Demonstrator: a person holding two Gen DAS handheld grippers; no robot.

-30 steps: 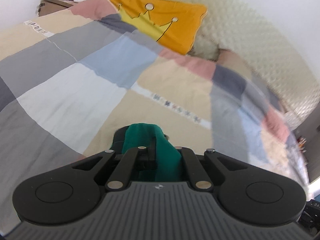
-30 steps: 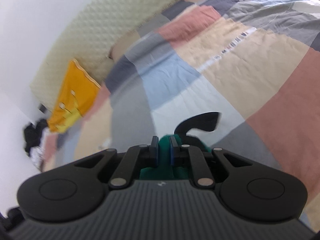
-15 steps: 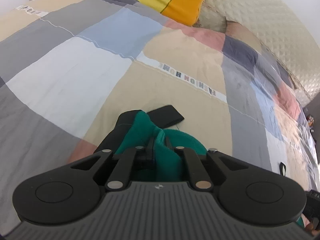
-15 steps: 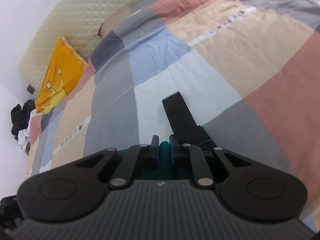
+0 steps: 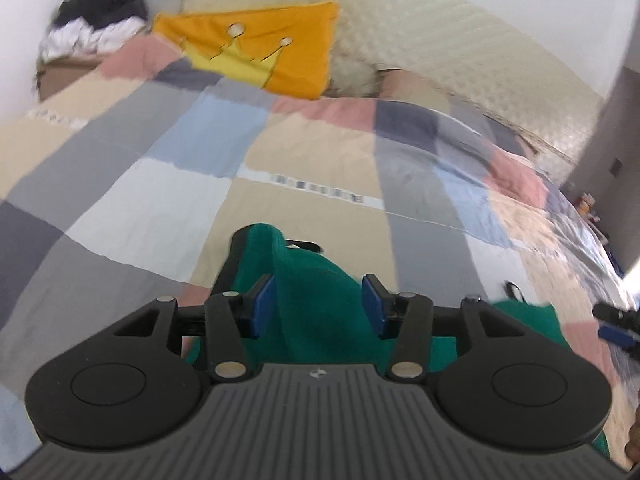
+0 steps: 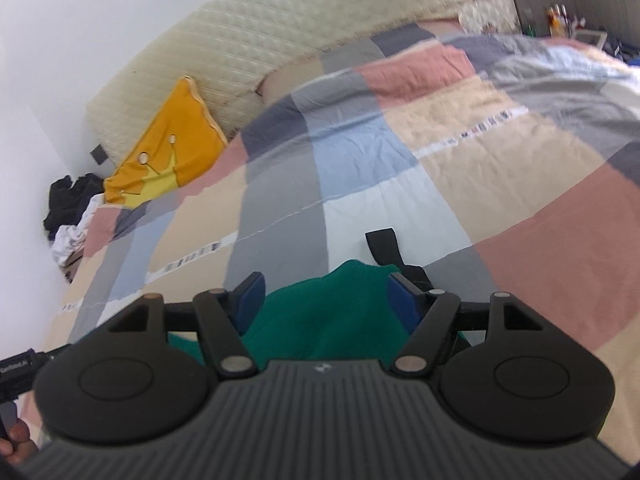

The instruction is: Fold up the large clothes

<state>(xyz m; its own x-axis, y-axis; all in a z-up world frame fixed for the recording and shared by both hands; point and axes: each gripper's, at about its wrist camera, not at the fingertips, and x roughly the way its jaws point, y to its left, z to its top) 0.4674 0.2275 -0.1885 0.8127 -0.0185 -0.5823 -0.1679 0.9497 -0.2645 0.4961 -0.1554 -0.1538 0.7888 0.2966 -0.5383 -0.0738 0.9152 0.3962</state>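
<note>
On the patchwork bedspread (image 5: 168, 200), close in front of both grippers, lies the green garment (image 5: 316, 312), a soft knit-looking piece with black trim (image 6: 382, 246) showing at its far edge. The left gripper (image 5: 318, 308) has its jaws opening, the blue pads (image 5: 262, 304) standing clear on either side of a raised hump of green cloth that sits between them without being pressed. The right gripper (image 6: 328, 300) is likewise opening, its pads apart with a fold of the same garment between them, released rather than clamped. The cloth looks light, limp and thick enough to hold a soft ridge where it was let go, so it will likely slump and drag rather than keep any shape. It seems neither slippery nor fragile. A good hold would be at an edge or corner, pinching through both layers near the hem or shoulder, one gripper at each end, so that the fabric hangs straight and folds evenly.
</note>
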